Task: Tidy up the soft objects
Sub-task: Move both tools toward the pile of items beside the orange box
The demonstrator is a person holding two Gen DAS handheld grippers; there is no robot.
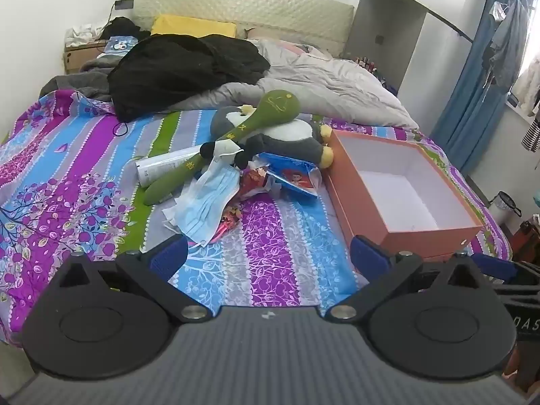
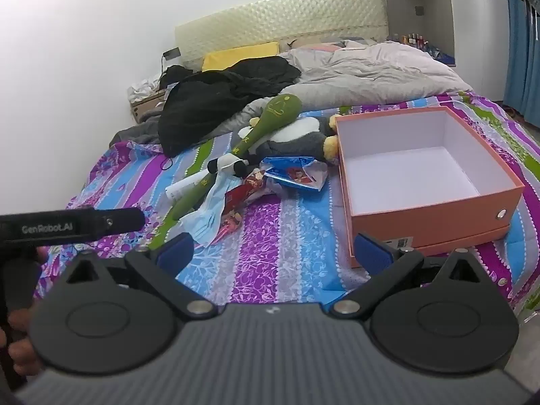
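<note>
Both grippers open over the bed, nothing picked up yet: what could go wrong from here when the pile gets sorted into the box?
1. The green plush club lies across the grey penguin plush, so lifting either could drag the other.
2. The face masks are thin and mixed with wrappers; a hand-held gripper may pinch both.
3. The orange box sits on soft bedding and may shift.

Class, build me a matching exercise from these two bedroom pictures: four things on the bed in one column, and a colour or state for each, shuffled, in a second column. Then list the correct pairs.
Things
1. box
2. plush mallet
3. face mask
4. jacket

Descriptions
A. black, heaped near the yellow pillow
B. orange outside, white inside, nothing in it
C. pale blue, crumpled at the front of the pile
D. green, lying across the grey and white stuffed toy

Pairs: 1-B, 2-D, 3-C, 4-A
</note>
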